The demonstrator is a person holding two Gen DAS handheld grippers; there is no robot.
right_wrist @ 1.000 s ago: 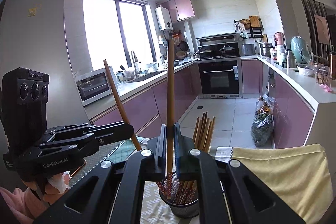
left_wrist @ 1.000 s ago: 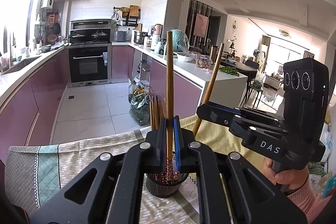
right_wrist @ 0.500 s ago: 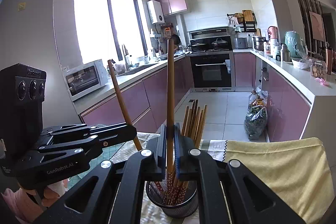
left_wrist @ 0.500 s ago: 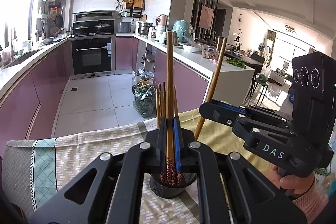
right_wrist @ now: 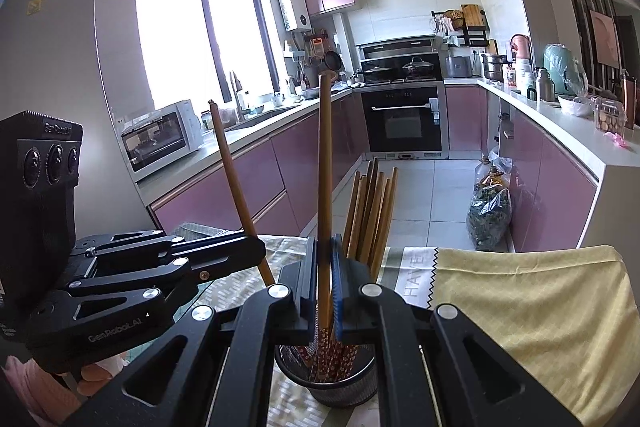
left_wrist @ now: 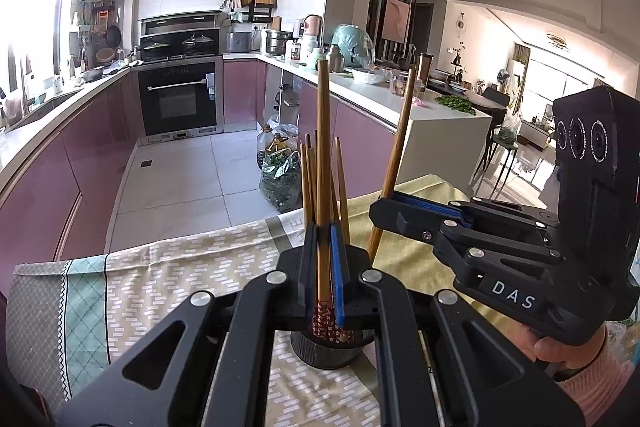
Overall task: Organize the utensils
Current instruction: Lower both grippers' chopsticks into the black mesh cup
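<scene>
Both hand-held grippers were clamped shut, each on a single wooden chopstick held nearly upright with its patterned end down. In the left wrist view the left hand-held gripper (left_wrist: pixel 325 267) pinched its chopstick (left_wrist: pixel 323 163) directly above the mesh holder (left_wrist: pixel 328 351), with the patterned tip at or just inside the holder's rim. Beside the holder, on the person's right, the right hand-held gripper (left_wrist: pixel 386 205) carried a second chopstick (left_wrist: pixel 394 163), which leaned over the holder. The right wrist view showed that same grip from behind: the right hand-held gripper (right_wrist: pixel 325 275) and its chopstick (right_wrist: pixel 325 163) stood over the holder (right_wrist: pixel 344 387).

The step in hand appeared to be dropping both chopsticks into the holder. The next move would call for lowering each tip past the rim, clear of the other, then loosening the jaws.

The holder stood on the table's patterned cloth (left_wrist: pixel 160 267) and already held a bundle of matching chopsticks (right_wrist: pixel 372 211), patterned ends down, fanned toward its far side.
</scene>
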